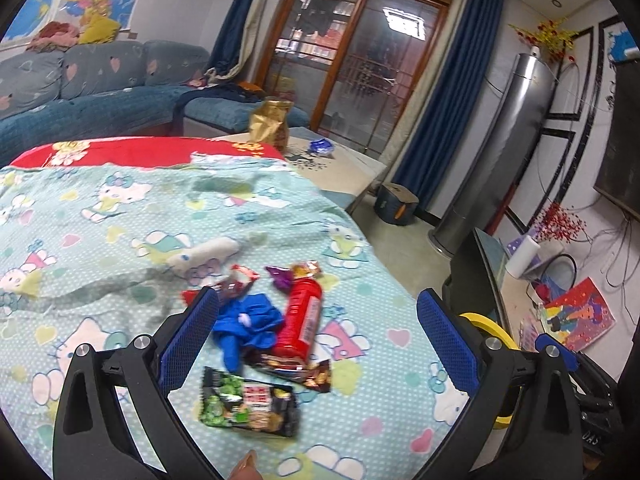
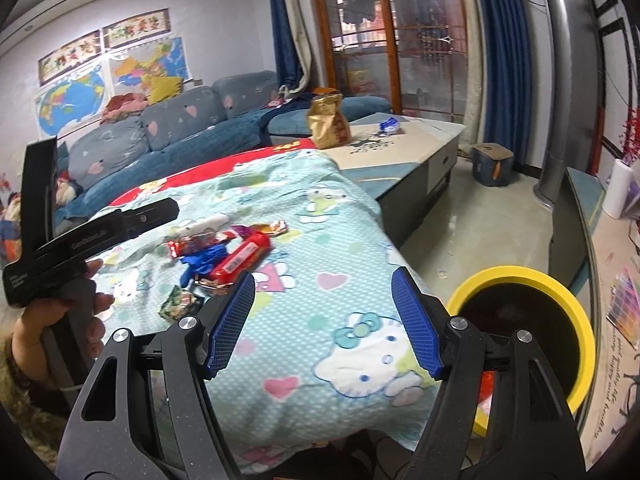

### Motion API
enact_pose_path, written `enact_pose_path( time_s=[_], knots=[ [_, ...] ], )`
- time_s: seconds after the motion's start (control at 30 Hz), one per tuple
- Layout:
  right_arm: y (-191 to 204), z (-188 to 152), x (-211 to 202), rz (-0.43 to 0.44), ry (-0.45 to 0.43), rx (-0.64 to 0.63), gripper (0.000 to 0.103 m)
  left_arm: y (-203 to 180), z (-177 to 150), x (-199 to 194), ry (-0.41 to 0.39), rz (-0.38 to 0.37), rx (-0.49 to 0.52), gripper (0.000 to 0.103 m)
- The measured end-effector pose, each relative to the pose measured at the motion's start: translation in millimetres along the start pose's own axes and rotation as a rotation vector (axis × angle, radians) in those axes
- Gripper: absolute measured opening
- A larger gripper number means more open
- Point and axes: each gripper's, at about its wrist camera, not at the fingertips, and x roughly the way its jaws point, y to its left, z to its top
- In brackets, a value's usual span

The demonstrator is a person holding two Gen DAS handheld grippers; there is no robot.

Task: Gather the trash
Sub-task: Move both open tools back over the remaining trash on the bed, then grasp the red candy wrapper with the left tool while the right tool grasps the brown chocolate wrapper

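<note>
Hovering over the cartoon-print cloth (image 1: 120, 208), the left gripper (image 1: 318, 320) kept its jaws released and empty above the trash: red tube (image 1: 302, 318), blue glove (image 1: 250, 328), green wrapper (image 1: 248, 402). Right gripper (image 2: 324, 320) likewise released, beside the yellow-rimmed bin (image 2: 560, 296)

Wrappers (image 1: 256, 400) heaped on blanket (image 1: 120, 216), bin (image 2: 560, 300) right of it, sofa (image 1: 100, 76) behind.
</note>
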Motion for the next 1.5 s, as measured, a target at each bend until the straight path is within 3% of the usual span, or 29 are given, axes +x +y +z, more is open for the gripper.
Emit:
enact_pose_path(
  time_s=[0.5, 0.73, 0.93, 1.07, 1.17, 1.3, 1.5],
  knots=[
    [41.0, 1.7, 31.4, 0.091, 0.057, -0.046, 0.063, 57.2, 3.1, -8.3, 0.000, 0.092, -0.073, 0.096],
    [54.2, 2.2, 56.2, 0.124, 0.097, -0.063, 0.063, 83.7, -3.0, 4.0, 0.047, 0.109, -0.121, 0.095],
    [57.5, 0.2, 79.4, 0.147, 0.142, -0.052, 0.062, 92.0, -7.1, 19.3, 0.081, 0.094, -0.135, 0.080],
    [59.2, -2.1, 97.7, 0.171, 0.188, -0.038, 0.054, 95.2, -6.4, 31.1, 0.104, 0.059, -0.167, 0.066],
    [62.4, -4.1, 110.7, 0.194, 0.227, -0.039, 0.042, 96.1, -5.0, 39.8, 0.119, 0.041, -0.182, 0.056],
    [69.5, -9.1, 126.0, 0.221, 0.274, -0.062, 0.033, 96.2, -3.7, 50.0, 0.135, 0.032, -0.188, 0.050],
    [75.0, -15.4, 141.7, 0.255, 0.317, -0.061, 0.032, 94.9, -3.3, 61.7, 0.155, 0.024, -0.181, 0.047]
  ],
)
